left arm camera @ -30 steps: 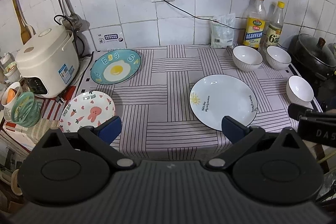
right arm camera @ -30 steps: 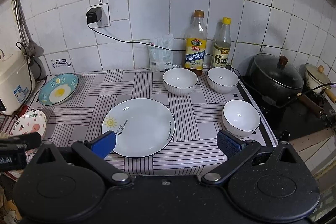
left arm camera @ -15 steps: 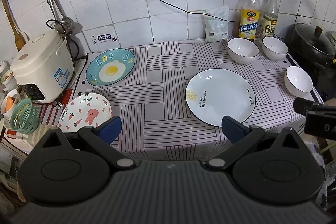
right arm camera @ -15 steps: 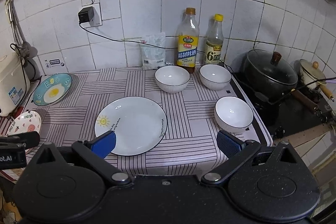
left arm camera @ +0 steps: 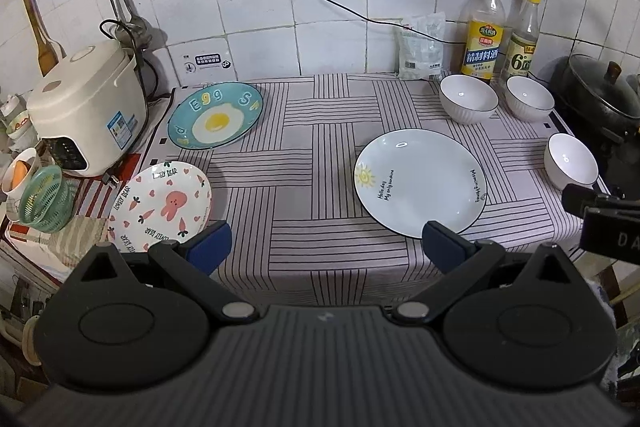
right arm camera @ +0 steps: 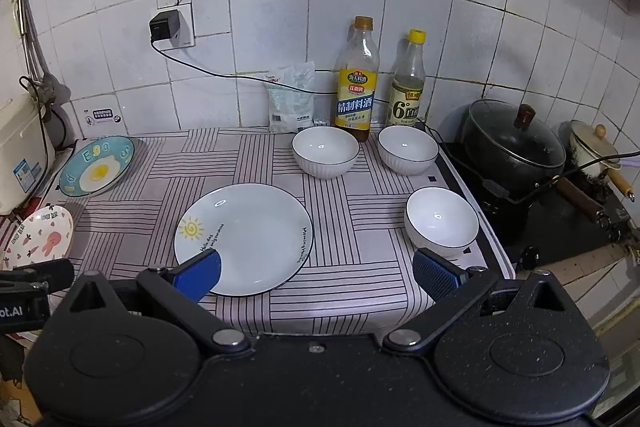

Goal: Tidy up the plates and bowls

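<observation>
**Both grippers hang back while the view settles over the counter**

White wall tiles back a counter spread with a striped cloth [left arm camera: 320, 155], and every dish on it lies where it lay a second ago. Only the viewpoints differ: both cameras have drifted slightly, so the whole layout now sits a little lower in each view. Nothing has been touched.

Three plates are well apart: the egg plate [left arm camera: 216, 115] at the back left, the rabbit plate [left arm camera: 162, 207] at the front left edge near the rice cooker [left arm camera: 86, 107], and the sun plate [right arm camera: 244, 237] in the middle. Two bowls stand by the bottles: the left back bowl [right arm camera: 325, 155] and the right back bowl [right arm camera: 408, 149]. The front bowl [right arm camera: 442, 221] stands alone near the stove side.

The left gripper [left arm camera: 326, 247] is spread wide and empty, short of the cloth's front edge. The right gripper [right arm camera: 316, 273] is likewise wide and empty, its left pad overlapping the sun plate's near rim in view; contact cannot be told.

By my judgement the sorting has not begun, and the hands are only lining up a first pick.
</observation>
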Demonstrator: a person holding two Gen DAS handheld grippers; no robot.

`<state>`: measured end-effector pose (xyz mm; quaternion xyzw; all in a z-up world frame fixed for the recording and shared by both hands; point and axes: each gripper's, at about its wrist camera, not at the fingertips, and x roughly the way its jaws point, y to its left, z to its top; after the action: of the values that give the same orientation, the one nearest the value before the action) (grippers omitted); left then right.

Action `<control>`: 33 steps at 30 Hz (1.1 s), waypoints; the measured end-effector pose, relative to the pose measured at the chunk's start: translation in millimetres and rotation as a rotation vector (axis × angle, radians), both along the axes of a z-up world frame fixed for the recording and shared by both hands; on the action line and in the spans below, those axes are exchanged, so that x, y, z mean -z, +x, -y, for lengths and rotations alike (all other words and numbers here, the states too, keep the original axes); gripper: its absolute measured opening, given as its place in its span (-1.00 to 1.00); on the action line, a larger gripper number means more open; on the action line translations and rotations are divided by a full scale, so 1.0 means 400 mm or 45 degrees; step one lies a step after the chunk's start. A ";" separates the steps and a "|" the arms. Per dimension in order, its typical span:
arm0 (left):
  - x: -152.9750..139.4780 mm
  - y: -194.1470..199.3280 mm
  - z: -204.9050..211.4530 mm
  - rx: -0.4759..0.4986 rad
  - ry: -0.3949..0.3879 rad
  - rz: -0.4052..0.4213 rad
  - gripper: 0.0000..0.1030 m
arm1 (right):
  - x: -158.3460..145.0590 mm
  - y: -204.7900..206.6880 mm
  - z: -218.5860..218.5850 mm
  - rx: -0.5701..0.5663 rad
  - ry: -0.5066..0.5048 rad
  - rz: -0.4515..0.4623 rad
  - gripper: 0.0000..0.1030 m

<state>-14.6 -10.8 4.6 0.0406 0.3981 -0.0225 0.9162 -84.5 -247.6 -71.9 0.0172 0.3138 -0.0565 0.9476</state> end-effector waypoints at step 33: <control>0.231 0.259 0.025 -0.010 0.017 -0.009 1.00 | 0.156 0.227 0.090 -0.242 0.119 0.181 0.91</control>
<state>88.9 -21.0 -88.0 0.0450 0.4018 -0.0166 0.9145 6.1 -283.5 -134.4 0.0355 0.2484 0.0498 0.9667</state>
